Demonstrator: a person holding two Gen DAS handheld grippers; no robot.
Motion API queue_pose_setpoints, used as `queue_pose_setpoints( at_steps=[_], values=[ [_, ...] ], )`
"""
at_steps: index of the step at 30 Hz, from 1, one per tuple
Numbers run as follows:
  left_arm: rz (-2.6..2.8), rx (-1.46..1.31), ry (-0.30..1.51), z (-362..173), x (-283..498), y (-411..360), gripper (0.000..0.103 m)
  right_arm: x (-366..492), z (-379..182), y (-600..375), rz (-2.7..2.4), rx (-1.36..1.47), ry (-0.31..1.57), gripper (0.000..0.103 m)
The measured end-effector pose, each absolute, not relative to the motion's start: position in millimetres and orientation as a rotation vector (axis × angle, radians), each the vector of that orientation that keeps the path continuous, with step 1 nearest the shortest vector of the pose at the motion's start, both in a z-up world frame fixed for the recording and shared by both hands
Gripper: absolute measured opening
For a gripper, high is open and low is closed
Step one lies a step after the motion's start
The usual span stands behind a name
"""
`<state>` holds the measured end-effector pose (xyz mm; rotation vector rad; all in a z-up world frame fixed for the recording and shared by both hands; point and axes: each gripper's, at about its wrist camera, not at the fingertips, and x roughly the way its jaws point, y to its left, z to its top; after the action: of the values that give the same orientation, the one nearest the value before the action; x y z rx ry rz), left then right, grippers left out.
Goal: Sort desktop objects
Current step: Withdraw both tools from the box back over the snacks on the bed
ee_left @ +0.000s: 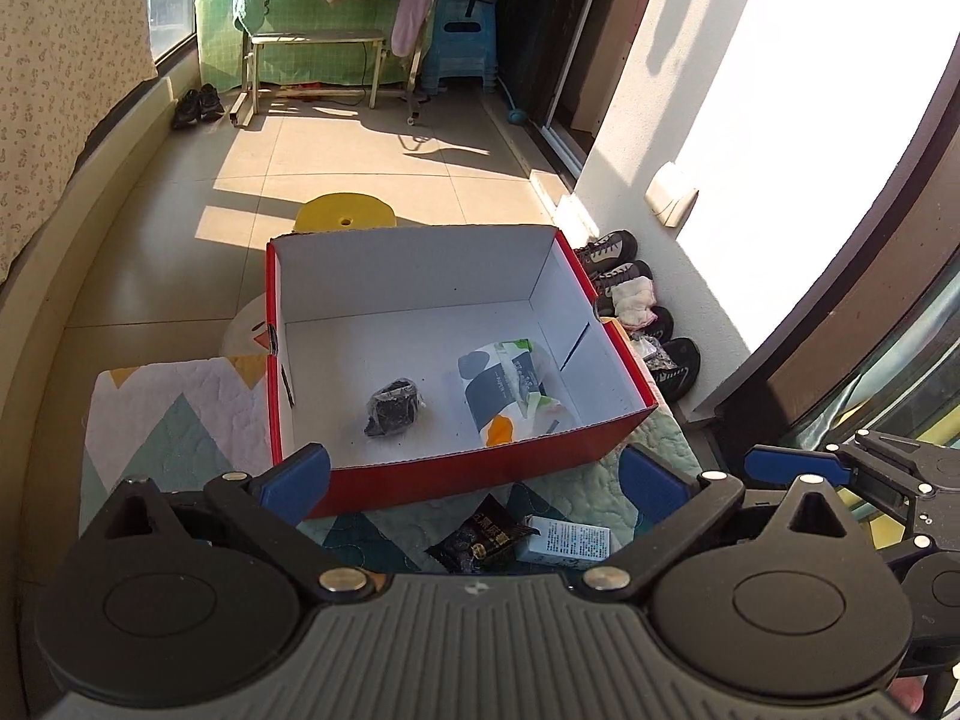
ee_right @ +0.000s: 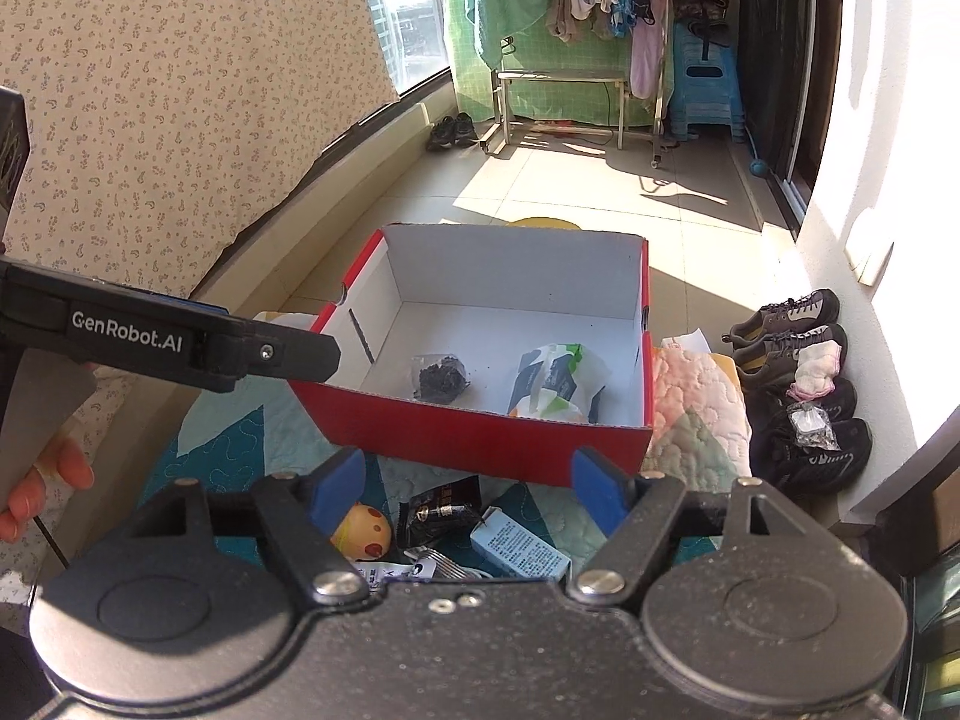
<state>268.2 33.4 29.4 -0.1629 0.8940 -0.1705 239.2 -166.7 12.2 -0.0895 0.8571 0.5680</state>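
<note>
Blue-padded black fingers of the left gripper (ee_left: 474, 474) are being held spread wide, with nothing between them, just above the near red wall of the open red cardboard box with a white inside (ee_left: 480, 474). Below them, on the quilted cloth with teal and white zigzags (ee_left: 174, 414), a dark foil snack packet (ee_left: 480, 540) and a small pale blue printed carton (ee_left: 567, 543) are lying side by side, touching.

Inside the box, a small clear bag of dark crumbly stuff (ee_left: 393, 408) is resting near the middle, and a white soft pack with navy, green and orange print (ee_left: 510, 390) is lying just beside it, towards the right wall.

The right gripper (ee_right: 468, 495) is likewise being held spread and empty over the cloth in front of the box. Under it are being seen the same packet and carton, a yellow ball with red spots (ee_right: 363, 531), and some metal fork tines (ee_right: 441, 564) half hidden by the gripper body.

Several shoes (ee_right: 792, 324) are lined up on the tiled floor to the right of the cloth.
</note>
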Motion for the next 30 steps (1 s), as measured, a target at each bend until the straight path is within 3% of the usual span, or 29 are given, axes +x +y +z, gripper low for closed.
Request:
queue_pose_setpoints(
  at_steps=[30],
  values=[
    [-0.129, -0.175, 0.887, 11, 136, 26, 0.103, 98, -14, -166, 0.633, -0.093, 0.803, 0.076]
  ],
)
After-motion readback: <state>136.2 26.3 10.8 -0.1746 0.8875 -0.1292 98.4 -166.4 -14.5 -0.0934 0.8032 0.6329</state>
